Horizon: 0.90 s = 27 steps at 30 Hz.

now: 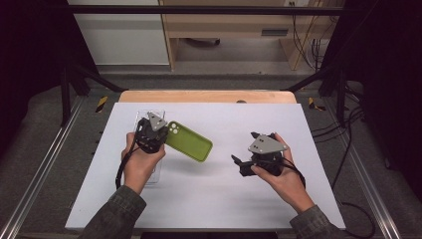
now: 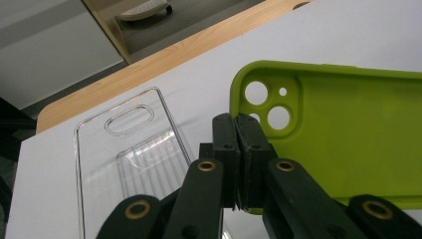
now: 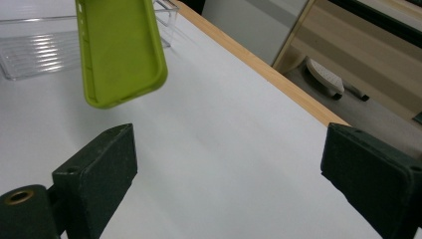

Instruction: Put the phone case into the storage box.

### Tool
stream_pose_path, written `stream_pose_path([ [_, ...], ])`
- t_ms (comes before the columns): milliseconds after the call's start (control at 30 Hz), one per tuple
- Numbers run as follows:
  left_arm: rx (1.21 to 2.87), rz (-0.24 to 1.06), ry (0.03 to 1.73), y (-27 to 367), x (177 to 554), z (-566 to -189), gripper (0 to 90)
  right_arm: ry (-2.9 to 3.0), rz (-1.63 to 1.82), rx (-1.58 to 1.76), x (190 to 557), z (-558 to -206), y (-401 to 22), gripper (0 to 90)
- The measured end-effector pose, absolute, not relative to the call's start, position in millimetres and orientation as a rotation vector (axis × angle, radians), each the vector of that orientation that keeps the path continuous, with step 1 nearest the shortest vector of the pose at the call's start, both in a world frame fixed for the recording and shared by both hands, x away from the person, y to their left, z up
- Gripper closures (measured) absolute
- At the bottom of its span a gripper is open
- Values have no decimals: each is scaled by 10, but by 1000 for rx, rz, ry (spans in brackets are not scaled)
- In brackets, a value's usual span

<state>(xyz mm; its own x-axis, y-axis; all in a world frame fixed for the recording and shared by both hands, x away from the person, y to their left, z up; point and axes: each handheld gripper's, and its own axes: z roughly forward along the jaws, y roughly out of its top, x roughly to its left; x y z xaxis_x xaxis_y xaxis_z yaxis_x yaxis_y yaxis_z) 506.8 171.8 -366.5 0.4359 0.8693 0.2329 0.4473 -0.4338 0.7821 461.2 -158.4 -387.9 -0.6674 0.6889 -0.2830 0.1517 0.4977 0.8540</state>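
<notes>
Green phone case [image 1: 190, 141] hangs above the white table [image 1: 214, 199], left of centre; we see its long axis running from its camera-hole end, at our left gripper [image 1: 149, 137], down and rightward toward our right gripper [image 1: 244, 162]. Its hollow side faces up. Our left gripper [image 2: 238, 130] has its jaws pressed together on the case's wall beside the camera holes. Our right gripper [image 3: 226, 164] stands well apart from the case, jaws spread wide and holding nothing. A clear tray [image 2: 94, 144] lies just beside the case.
</notes>
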Motion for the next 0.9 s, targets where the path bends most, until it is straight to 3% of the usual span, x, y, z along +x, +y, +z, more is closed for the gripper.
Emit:
stream_pose_path([
  [900, 2032, 915, 1026, 1754, 4988, -3552, 873, 2060, 1183, 872, 4602, -4337, -2005, 82],
])
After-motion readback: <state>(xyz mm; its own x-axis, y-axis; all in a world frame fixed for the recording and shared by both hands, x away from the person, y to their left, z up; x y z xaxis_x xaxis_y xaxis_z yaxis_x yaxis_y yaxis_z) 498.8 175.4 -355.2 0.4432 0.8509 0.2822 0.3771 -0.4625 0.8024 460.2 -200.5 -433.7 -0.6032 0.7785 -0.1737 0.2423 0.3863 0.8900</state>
